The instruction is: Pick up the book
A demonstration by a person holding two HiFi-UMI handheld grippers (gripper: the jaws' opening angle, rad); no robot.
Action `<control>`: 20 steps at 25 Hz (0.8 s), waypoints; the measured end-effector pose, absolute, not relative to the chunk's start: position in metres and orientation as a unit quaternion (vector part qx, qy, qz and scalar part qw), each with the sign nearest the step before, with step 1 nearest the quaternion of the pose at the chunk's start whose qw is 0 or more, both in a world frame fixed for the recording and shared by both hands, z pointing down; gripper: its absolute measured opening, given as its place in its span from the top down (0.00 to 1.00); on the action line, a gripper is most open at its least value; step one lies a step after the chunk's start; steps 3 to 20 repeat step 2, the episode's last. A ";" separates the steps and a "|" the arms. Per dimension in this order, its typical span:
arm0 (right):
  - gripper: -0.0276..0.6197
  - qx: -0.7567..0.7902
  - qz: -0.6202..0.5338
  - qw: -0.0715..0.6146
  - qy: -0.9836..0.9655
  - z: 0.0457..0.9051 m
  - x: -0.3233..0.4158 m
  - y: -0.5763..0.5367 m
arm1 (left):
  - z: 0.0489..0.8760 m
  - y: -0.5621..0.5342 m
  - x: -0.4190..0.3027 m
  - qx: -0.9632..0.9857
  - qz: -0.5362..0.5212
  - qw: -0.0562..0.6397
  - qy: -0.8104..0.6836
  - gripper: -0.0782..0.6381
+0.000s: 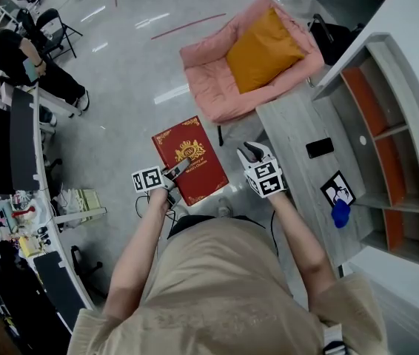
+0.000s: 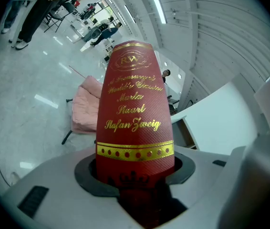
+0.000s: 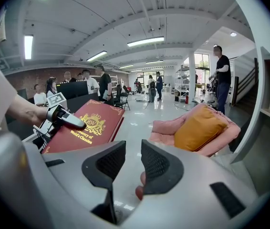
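Left claw clamps one edge of a red hardcover book with gold lettering above the pale floor; right claw hangs empty, jaws narrowly apart.

Open room: glossy grey floor ahead & to the left, as far as the pink padded armchair w/ orange cushion. Far left, desk w/ black monitors walls it in. Right side: grey wood-grain table carrying black phone, black-and-white marker card, small blue object; bare top betw. them. Behind it, grey-white shelf unit w/ orange backs. Only a narrow gap betw. red gilt-stamped hardback book & table edge.
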State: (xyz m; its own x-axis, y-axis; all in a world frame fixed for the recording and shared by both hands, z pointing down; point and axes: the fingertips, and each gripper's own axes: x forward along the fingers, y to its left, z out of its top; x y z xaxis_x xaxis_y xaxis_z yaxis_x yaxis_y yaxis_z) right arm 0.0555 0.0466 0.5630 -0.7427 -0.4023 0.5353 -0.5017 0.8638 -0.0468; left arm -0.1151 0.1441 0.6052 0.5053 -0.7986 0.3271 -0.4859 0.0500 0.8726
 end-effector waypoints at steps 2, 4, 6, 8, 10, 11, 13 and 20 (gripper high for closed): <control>0.79 0.242 0.095 0.262 -0.929 0.562 0.056 0.047 | 0.605 0.144 -0.114 0.673 -0.144 0.547 -0.477 0.55; 0.79 0.242 0.095 0.262 -0.929 0.562 0.056 0.047 | 0.605 0.144 -0.114 0.673 -0.144 0.547 -0.477 0.55; 0.79 0.242 0.095 0.262 -0.929 0.562 0.056 0.047 | 0.605 0.144 -0.114 0.673 -0.144 0.547 -0.477 0.55; 0.79 0.242 0.095 0.262 -0.929 0.562 0.056 0.047 | 0.605 0.144 -0.114 0.673 -0.144 0.547 -0.477 0.55; 0.79 0.242 0.095 0.262 -0.929 0.562 0.056 0.047 | 0.605 0.144 -0.114 0.673 -0.144 0.547 -0.477 0.55; 0.79 0.242 0.095 0.262 -0.929 0.562 0.056 0.047 | 0.605 0.144 -0.114 0.673 -0.144 0.547 -0.477 0.55; 0.79 0.242 0.095 0.262 -0.929 0.562 0.056 0.047 | 0.605 0.144 -0.114 0.673 -0.144 0.547 -0.477 0.55; 0.79 0.242 0.095 0.262 -0.929 0.562 0.056 0.047 | 0.605 0.144 -0.114 0.673 -0.144 0.547 -0.477 0.55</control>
